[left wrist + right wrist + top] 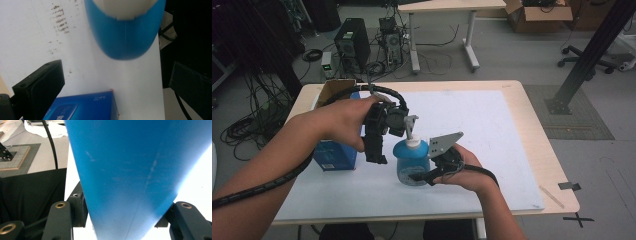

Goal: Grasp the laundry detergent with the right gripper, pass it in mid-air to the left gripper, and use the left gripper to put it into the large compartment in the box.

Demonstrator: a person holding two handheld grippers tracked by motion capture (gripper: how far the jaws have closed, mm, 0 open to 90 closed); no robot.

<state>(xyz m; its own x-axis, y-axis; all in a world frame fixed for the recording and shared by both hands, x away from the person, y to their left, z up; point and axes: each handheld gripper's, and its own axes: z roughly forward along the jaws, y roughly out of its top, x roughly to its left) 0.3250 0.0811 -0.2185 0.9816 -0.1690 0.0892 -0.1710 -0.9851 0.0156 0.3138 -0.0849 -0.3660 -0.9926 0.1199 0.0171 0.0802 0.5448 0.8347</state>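
Centre frame, we have the right hand-held gripper (419,176) clamped low on the bottle (412,161), smooth, likely slippery plastic; left hand-held gripper (376,159) gapes wide, empty, above pump (412,140).

A blue box (335,155) stands on the white mat (492,130) beside a cardboard box (332,90).

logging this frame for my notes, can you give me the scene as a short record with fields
work in hand: pump bottle handled with both tongs
right tongs: shut on the blue pump bottle, jaws on either side of its body
left tongs: open, above the bottle's white pump, nothing between the jaws
bottle: upright on the white mat
nearby: blue box to the left of the bottle
surface: wooden table under the mat
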